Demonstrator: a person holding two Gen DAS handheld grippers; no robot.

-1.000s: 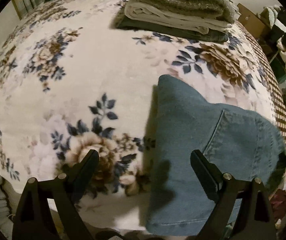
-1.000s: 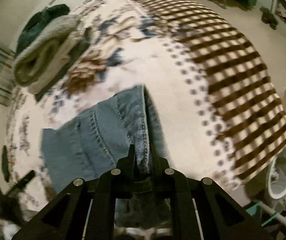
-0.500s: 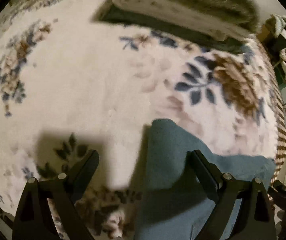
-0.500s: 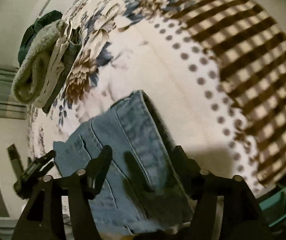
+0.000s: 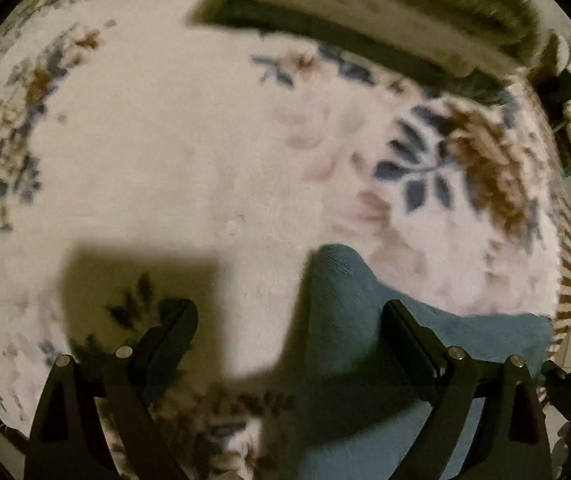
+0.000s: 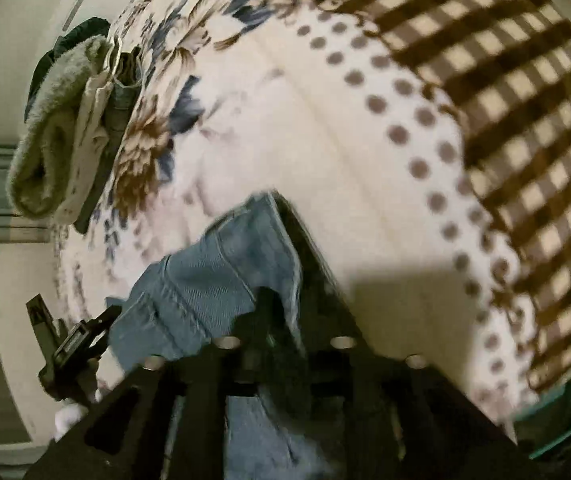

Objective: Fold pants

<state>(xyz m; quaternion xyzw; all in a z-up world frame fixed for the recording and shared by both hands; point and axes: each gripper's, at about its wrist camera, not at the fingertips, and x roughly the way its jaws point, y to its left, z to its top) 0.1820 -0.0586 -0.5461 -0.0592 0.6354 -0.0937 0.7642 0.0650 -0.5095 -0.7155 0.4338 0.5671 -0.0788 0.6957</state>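
Folded blue jeans (image 5: 349,320) are seen on the near edge of a floral blanket (image 5: 165,160), the right gripper (image 6: 291,320) now being closed again on their denim edge after a brief release. The left gripper (image 5: 289,328) is held open over the jeans' left corner. Another fold is judged imminent; stacked towels (image 5: 385,12) lie far.
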